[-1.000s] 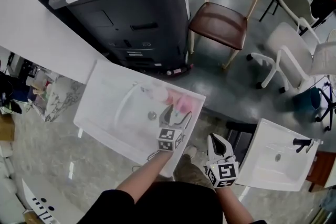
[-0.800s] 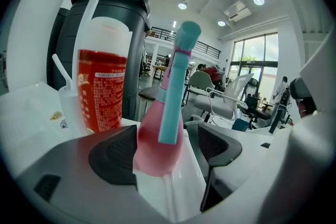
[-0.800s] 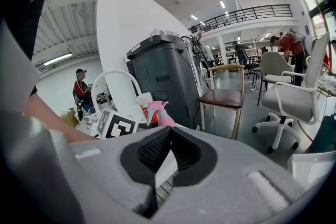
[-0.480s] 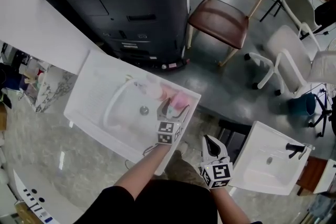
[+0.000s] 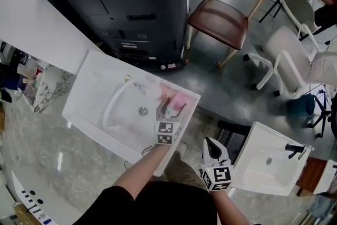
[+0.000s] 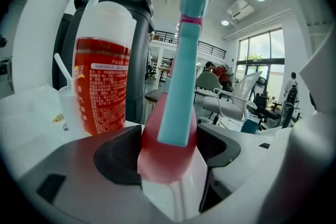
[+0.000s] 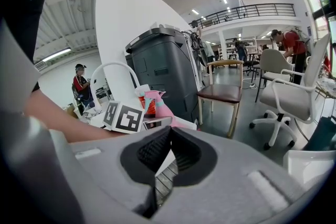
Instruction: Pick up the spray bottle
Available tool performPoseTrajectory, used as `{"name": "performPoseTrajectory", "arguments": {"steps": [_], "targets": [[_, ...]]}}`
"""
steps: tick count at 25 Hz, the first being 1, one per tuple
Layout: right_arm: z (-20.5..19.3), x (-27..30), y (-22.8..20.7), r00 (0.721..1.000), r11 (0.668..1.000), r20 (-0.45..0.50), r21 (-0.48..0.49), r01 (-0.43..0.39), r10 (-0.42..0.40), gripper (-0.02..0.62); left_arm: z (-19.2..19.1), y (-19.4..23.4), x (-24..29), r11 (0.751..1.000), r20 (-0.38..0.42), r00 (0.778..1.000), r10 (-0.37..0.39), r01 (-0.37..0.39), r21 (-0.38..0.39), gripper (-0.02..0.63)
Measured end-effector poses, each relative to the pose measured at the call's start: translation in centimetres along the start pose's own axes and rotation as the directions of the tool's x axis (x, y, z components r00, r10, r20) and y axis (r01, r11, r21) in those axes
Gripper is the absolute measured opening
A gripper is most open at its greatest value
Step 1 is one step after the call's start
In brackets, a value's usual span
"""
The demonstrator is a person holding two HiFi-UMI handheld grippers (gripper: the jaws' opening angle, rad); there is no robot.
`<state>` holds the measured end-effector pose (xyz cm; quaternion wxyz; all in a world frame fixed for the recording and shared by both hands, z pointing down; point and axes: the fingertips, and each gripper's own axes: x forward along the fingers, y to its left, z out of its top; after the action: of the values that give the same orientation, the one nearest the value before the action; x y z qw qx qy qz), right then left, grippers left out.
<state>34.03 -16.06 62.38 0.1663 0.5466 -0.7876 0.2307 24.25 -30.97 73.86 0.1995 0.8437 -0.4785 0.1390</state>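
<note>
The left gripper (image 5: 168,109) has its jaws drawn in around the pink spray bottle (image 6: 167,149), seemingly pressing both sides of it, at a corner of the white sink (image 5: 92,93) beside a red-labelled bottle (image 6: 102,89), while the right gripper (image 5: 212,147) hangs closed and empty.

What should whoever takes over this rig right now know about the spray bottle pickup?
Left gripper: jaws closed on the lower body of the pink spray bottle, which stands upright at the right-hand corner of the white sink, next to a red-labelled bottle.
Right gripper: shut, empty, held off to the right of the sink.
Done: reach and grip.
Left: the lift. The spray bottle does not look raised yet; probably best to bring it straight up, clear of the red-labelled bottle.
</note>
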Motion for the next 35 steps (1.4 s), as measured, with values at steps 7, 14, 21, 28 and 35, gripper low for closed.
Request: {"name": "performPoseTrajectory", "arguments": {"steps": [7, 14, 21, 28, 35], "targets": [[0.3, -0.9, 0.1, 0.998, 0.998, 0.032, 0.043, 0.051, -0.052, -0.002, 2.1, -1.4, -2.6, 0.999, 0.037, 0.998, -0.042, 0.04, 0.029, 0.336], [1.5, -2.4, 1.9, 0.988, 0.989, 0.097, 0.098, 0.113, -0.122, -0.002, 3.9, -2.7, -8.4, 0.994, 0.046, 0.994, -0.103, 0.102, 0.035, 0.336], [2.2, -4.8, 6.7, 0.973, 0.981, 0.153, 0.112, 0.158, -0.174, -0.002, 4.1, -2.8, -16.3, 0.987, 0.036, 0.988, -0.153, 0.15, 0.058, 0.336], [1.6, -7.5, 12.1, 0.953, 0.968, 0.182, 0.116, 0.224, -0.242, -0.002, 5.9, -1.8, -23.9, 0.979, 0.054, 0.979, -0.197, 0.194, 0.056, 0.336], [2.7, -8.9, 15.9, 0.928, 0.951, 0.212, 0.097, 0.293, -0.308, -0.003, 7.9, 0.8, -28.9, 0.969, 0.095, 0.967, -0.234, 0.225, 0.101, 0.336]]}}
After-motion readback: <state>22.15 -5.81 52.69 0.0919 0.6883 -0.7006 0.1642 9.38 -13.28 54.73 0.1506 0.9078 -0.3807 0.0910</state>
